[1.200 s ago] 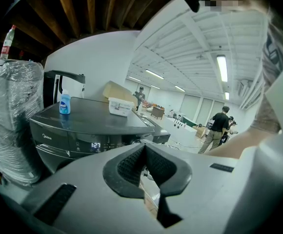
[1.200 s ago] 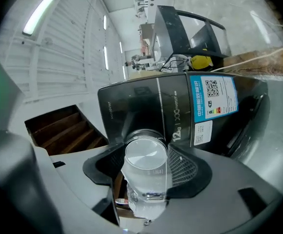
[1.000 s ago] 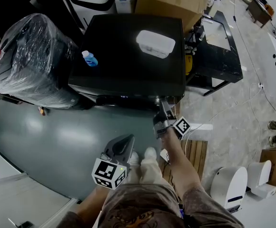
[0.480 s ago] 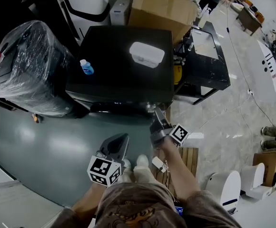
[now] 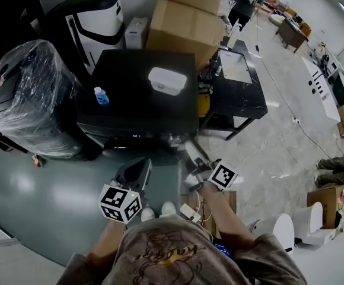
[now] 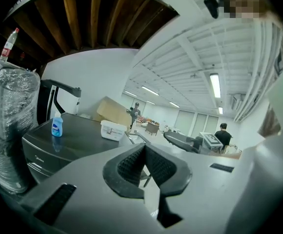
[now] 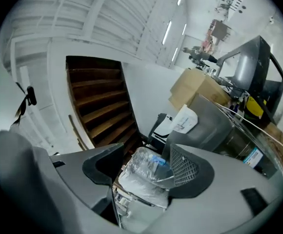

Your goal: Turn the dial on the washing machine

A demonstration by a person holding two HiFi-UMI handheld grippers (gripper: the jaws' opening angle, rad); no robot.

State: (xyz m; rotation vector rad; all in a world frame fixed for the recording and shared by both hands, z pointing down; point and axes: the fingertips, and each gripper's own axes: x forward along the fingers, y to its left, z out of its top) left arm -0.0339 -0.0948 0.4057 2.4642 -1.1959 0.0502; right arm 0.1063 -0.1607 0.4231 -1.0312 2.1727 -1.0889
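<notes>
The black-topped washing machine (image 5: pixel 137 100) stands in front of me, its front control strip (image 5: pixel 137 136) seen edge-on; the dial is too small to make out. My right gripper (image 5: pixel 187 149) hangs a short way off the machine's front right corner, touching nothing. Its jaws are open in the right gripper view (image 7: pixel 144 167), with nothing between them. My left gripper (image 5: pixel 134 174) is held lower, in front of the machine, and its pads (image 6: pixel 131 164) meet, so it is shut on nothing. From the left gripper, the machine (image 6: pixel 78 143) lies ahead to the left.
A blue bottle (image 5: pixel 101 95) and a white box (image 5: pixel 167 80) sit on the machine's top. A plastic-wrapped appliance (image 5: pixel 29 97) stands to the left, cardboard boxes (image 5: pixel 181 22) behind, a black table (image 5: pixel 237 94) to the right. A wooden pallet (image 5: pixel 210 209) and cables lie by my feet.
The right gripper has drawn back from the machine's front, and the whole view has pulled away from the machine. Both grippers now sit lower and farther from it.
</notes>
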